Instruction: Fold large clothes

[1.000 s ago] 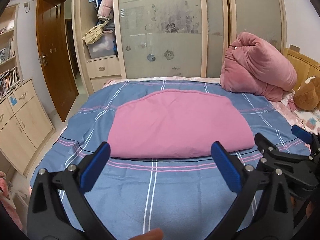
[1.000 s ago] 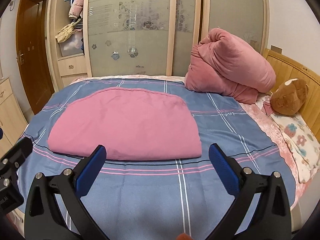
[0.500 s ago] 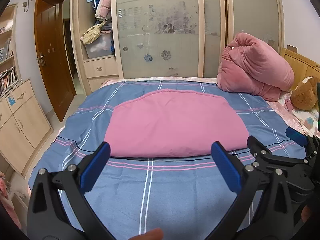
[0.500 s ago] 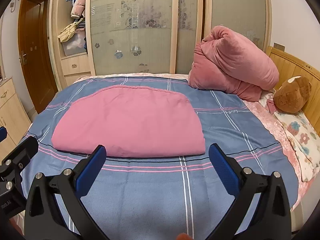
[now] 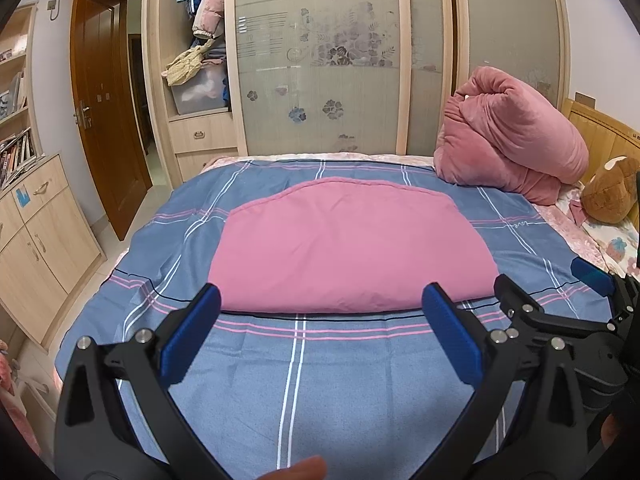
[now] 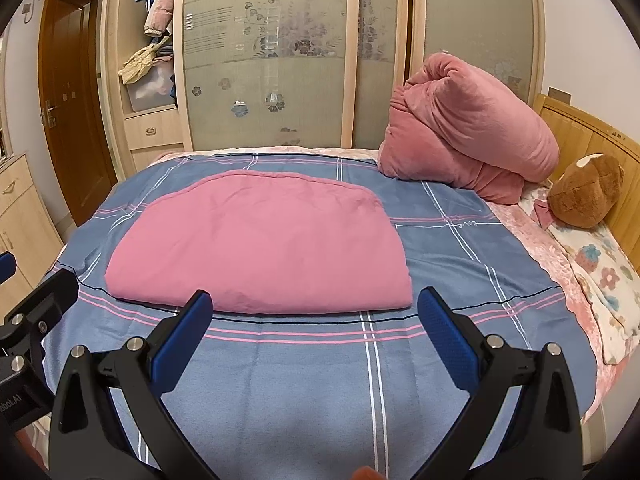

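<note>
A folded pink cloth (image 5: 348, 244) (image 6: 260, 240) lies flat in the middle of the blue checked bed cover (image 5: 296, 380) (image 6: 320, 380). My left gripper (image 5: 320, 300) is held above the cover's near part, short of the cloth's near edge, open and empty. My right gripper (image 6: 314, 300) hangs beside it on the right, also open with nothing between its blue pads. The right gripper's black frame and a blue pad (image 5: 592, 272) show at the right edge of the left wrist view. The left gripper's frame (image 6: 32, 320) shows at the left edge of the right wrist view.
A rolled pink quilt (image 5: 516, 148) (image 6: 468, 136) sits at the bed's far right, with a brown plush toy (image 6: 584, 188) by the wooden headboard (image 6: 580, 132). A wardrobe with frosted doors (image 5: 320, 72) stands behind the bed. A cabinet (image 5: 36, 232) and brown door (image 5: 100, 92) are at the left.
Both grippers have risen and drawn back a little from the bed, so the cloth sits lower and farther in both views. The cloth has not moved.
</note>
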